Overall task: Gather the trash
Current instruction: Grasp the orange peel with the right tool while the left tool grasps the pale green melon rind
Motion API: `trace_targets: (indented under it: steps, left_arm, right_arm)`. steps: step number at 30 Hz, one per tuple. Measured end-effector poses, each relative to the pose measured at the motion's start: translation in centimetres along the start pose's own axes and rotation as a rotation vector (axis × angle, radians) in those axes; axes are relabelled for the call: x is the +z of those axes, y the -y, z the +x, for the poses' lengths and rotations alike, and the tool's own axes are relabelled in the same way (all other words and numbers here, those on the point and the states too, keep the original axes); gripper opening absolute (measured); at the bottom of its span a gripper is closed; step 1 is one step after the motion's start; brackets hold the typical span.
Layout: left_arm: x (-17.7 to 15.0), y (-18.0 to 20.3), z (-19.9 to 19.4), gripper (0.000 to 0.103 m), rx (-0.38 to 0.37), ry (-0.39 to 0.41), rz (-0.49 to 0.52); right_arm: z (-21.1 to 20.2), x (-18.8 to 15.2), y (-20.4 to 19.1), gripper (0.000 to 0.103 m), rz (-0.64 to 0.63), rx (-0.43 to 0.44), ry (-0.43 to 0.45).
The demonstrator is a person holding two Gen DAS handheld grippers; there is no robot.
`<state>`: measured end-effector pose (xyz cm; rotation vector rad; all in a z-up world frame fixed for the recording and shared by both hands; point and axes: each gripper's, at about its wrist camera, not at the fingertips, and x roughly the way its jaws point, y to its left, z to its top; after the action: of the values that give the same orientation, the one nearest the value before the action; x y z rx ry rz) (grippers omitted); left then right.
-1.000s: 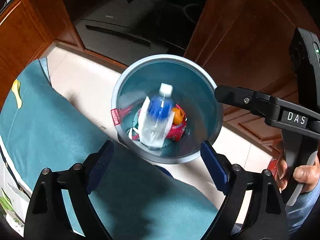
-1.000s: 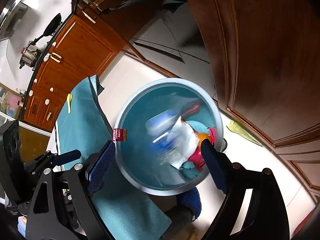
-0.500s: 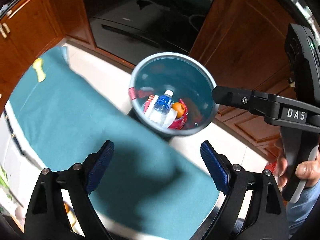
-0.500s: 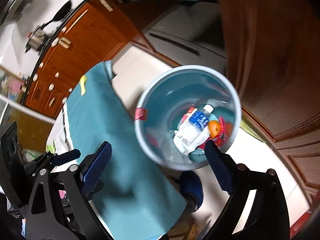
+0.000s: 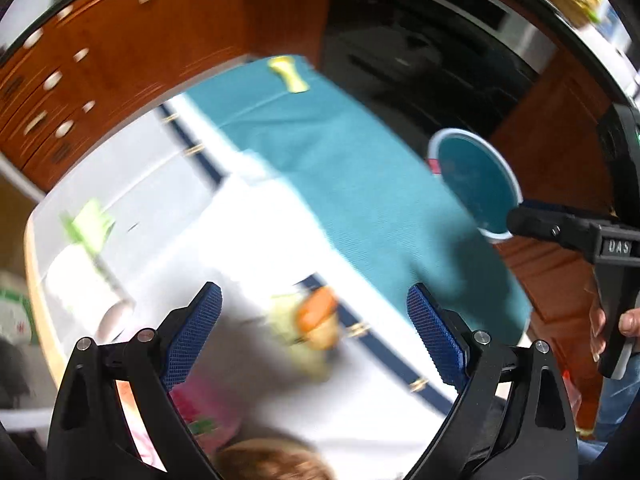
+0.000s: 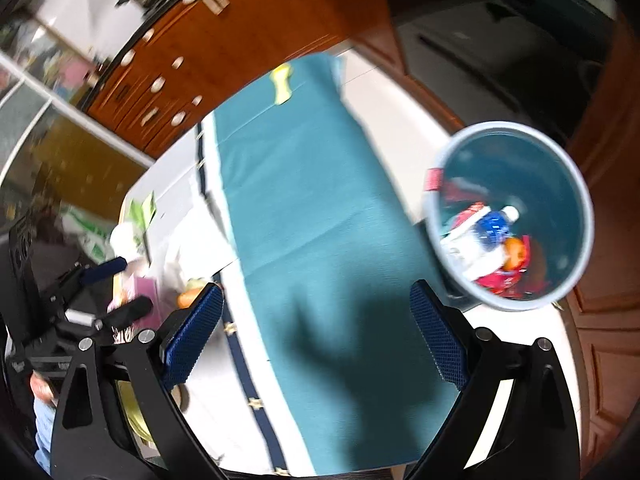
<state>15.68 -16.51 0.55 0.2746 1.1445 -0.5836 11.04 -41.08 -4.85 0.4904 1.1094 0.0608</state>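
Two grippers, left gripper (image 5: pixel 314 324) and right gripper (image 6: pixel 316 330), both spread wide and empty above the table (image 6: pixel 336 432); one bin (image 6: pixel 576 184) beside it holds one bottle (image 6: pixel 482 240) among wrappers; one blurred orange scrap (image 5: pixel 316 312) unidentifiable.

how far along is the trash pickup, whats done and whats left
Done: the bin beside the table already holds a plastic bottle, an orange item and red wrappers.

In hand: nothing; the left claw and right claw are both open and empty.

Left: an orange-and-yellow scrap lies blurred on the white tablecloth ahead of the left claw, with green and pink bits nearby, and a yellow piece on the teal cloth.
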Motion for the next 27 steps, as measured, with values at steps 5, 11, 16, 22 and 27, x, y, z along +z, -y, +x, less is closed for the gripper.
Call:
trace_targets:
  steps: [5, 11, 16, 22, 27]
  left_arm:
    - [-2.6, -3.8, -0.8, 0.094, 0.002, 0.002, -0.065]
    - [-5.4, -5.3, -0.8, 0.094, 0.022, -0.008, -0.060]
    - [-7.5, -6.0, -1.2, 0.094, 0.037, -0.004, -0.033]
    - [-8.3, -6.4, -1.5, 0.094, 0.033, 0.002, -0.025]
    - [-7.9, -6.7, -1.0, 0.094, 0.019, 0.000, -0.034]
  right_arm:
    - [3.5, -1.0, -4.3, 0.090, -0.068, 0.014, -0.080]
    - [7.4, -2.7, -9.2, 0.090, -0.148, 0.030, -0.173]
    - [9.0, -3.3, -11.8, 0.090, -0.218, 0.028, -0.174]
    - [10.9, -2.7, -13.0, 0.090, -0.264, 0.002, -0.129]
    - [12.0, -2.7, -12.9, 0.074, -0.278, -0.008, -0.140]
